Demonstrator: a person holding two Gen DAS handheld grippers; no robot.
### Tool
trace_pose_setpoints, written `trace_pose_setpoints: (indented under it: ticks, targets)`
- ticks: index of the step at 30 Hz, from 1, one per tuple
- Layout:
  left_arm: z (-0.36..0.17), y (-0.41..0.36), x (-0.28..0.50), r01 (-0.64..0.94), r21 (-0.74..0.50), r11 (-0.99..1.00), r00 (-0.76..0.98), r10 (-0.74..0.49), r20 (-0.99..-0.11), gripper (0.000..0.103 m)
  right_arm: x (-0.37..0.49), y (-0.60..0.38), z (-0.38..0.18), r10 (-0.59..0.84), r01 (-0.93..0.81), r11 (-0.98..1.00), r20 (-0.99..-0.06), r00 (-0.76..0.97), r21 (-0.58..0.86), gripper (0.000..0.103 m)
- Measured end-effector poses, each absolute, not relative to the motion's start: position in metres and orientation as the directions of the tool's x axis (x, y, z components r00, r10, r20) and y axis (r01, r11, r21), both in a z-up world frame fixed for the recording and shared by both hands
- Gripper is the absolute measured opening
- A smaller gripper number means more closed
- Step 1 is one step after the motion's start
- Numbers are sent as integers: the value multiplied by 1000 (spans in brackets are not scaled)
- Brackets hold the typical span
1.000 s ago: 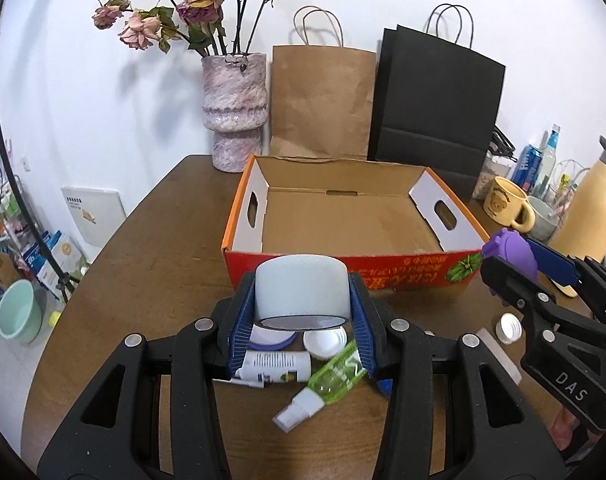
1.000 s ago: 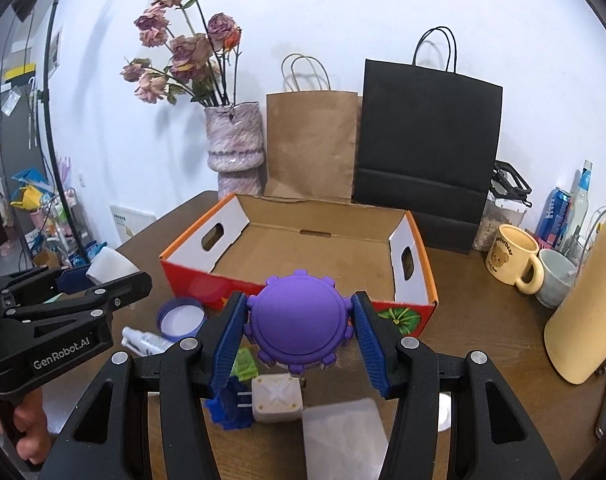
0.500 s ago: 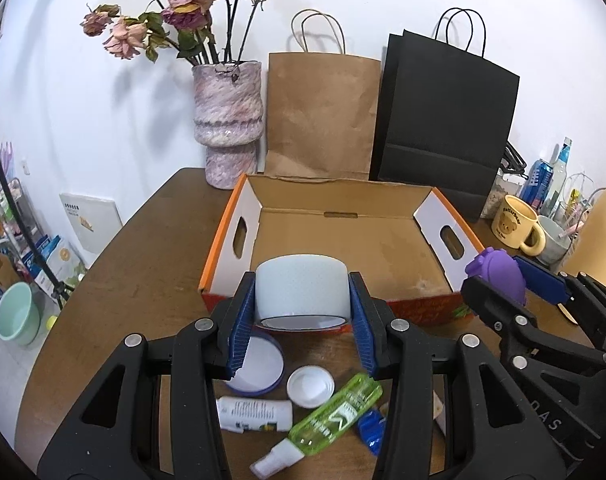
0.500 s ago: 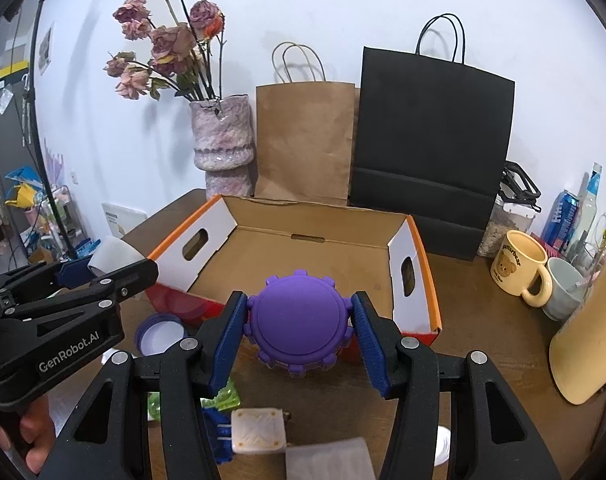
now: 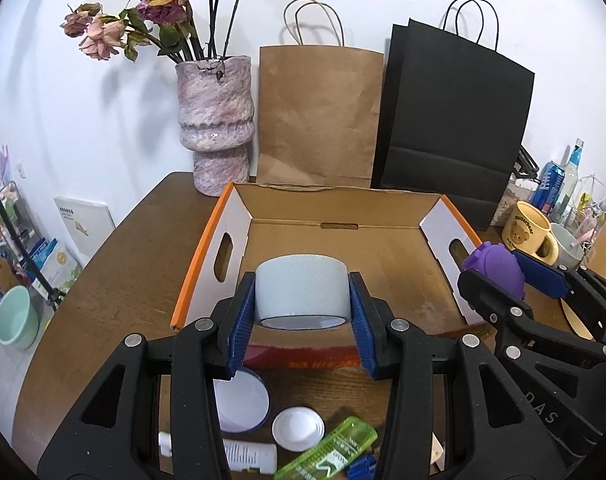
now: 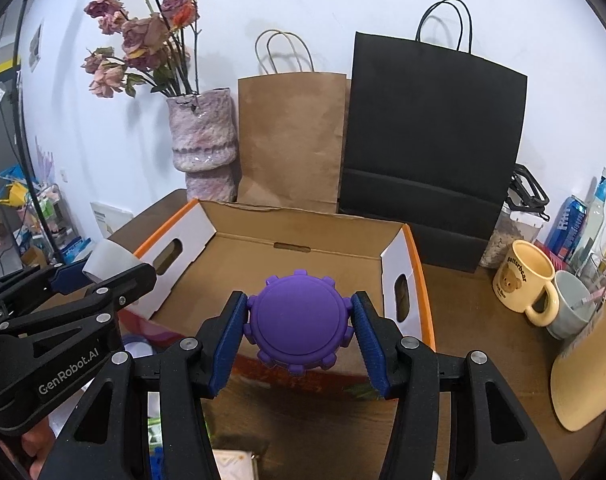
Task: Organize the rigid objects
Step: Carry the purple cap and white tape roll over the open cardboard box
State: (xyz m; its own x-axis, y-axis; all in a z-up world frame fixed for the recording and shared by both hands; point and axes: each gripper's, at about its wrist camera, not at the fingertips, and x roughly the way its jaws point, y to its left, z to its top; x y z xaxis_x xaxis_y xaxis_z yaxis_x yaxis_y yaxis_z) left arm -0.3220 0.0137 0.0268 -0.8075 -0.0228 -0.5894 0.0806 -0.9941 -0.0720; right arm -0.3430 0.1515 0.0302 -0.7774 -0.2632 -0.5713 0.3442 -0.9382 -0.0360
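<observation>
Flanking box [image 5: 343,264]: vase [image 5: 215,120], bags [image 5: 387,116], mug [image 5: 529,232].

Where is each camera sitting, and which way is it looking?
Left wrist view: sits on the left gripper, looking forward along its fingers over the cardboard box toward the wall; this gripper holds a roll of tape, and the right gripper shows at the right edge.
Right wrist view: sits on the right gripper, facing the same box; it holds a purple gear-shaped lid, and the left gripper shows at the left.
Both views share the box, vase, paper bags and yellow mug.
</observation>
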Motion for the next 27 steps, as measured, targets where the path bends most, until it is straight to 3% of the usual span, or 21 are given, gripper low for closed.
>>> trace_pose_setpoints:
  ticks: [27]
  targets:
    - [12,10,-396,113,-12,-993,-784,-82,-615,40,-419,147,3,-220,349,-934,-647,-730,-75,58]
